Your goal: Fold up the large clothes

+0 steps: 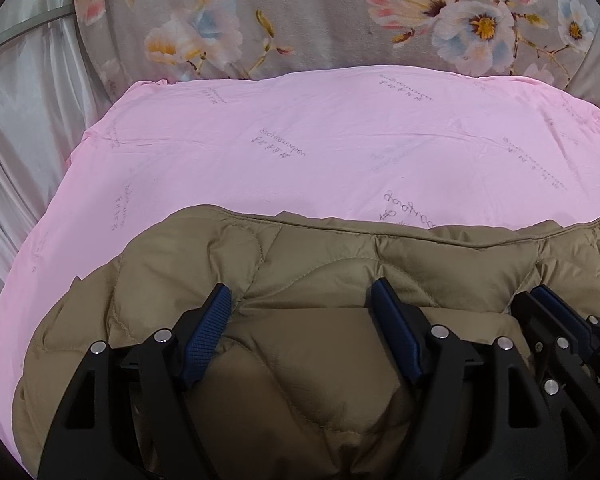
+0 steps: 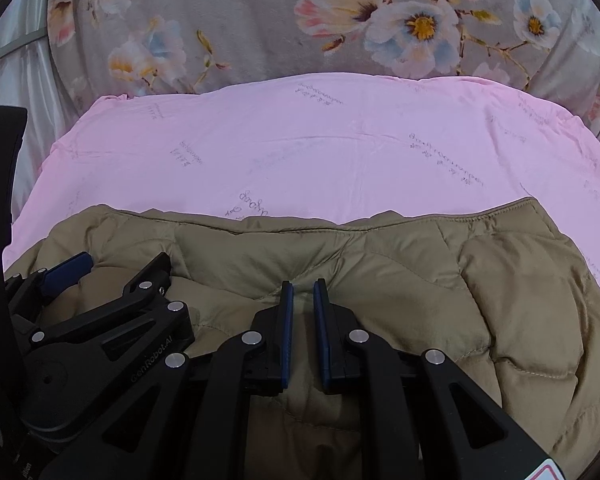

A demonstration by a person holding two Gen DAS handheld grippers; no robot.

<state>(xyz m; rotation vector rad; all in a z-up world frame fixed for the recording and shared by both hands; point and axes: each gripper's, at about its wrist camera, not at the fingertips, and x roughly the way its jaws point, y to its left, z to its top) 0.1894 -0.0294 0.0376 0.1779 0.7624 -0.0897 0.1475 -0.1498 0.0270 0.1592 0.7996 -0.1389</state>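
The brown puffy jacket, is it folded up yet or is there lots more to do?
Partly. The brown jacket already lies bunched in a thick bundle on the pink sheet, so some folding looks done. Right now the right gripper has its jaws nearly closed, seemingly on a pinch of jacket, while the left gripper hovers open above it. Still left: flattening it and tidying the lumpy edges.

Both wrist views close over jacket [image 1: 320,280], facing floral blanket [image 2: 240,32]; share pink sheet [image 1: 300,152].

Bed with pink sheet [image 1: 320,140] printed with faint script; behind it, a grey floral blanket [image 1: 300,20]. At far left, pale satin curtain [image 1: 20,120]. Soft, even light.
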